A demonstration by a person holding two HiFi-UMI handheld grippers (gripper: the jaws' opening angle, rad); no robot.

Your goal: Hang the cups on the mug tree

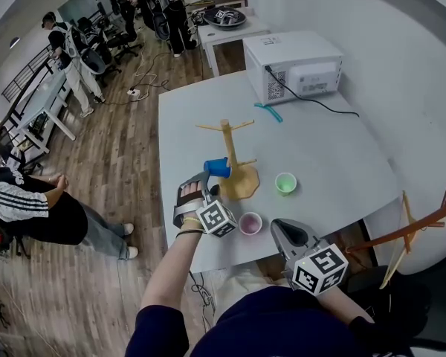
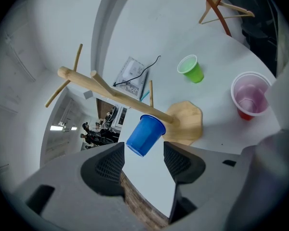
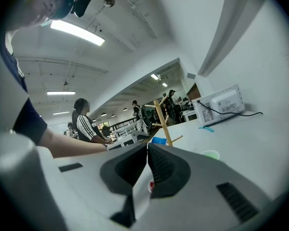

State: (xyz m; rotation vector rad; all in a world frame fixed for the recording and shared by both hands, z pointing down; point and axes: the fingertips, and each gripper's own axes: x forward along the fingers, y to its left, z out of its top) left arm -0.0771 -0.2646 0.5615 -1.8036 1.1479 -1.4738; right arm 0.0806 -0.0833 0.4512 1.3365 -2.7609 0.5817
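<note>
My left arm (image 1: 169,270) stretches forward, the forearm bare below a dark blue sleeve (image 1: 157,332). My left hand (image 1: 189,202) is wrapped around the left hand-held gripper (image 1: 207,178), which tilts downward with its jaws standing wide apart and its pads pressing on nothing. My right hand-held gripper (image 1: 279,226) is held close in front of my body and points almost level. Its jaws are shut, pad against pad.
</note>
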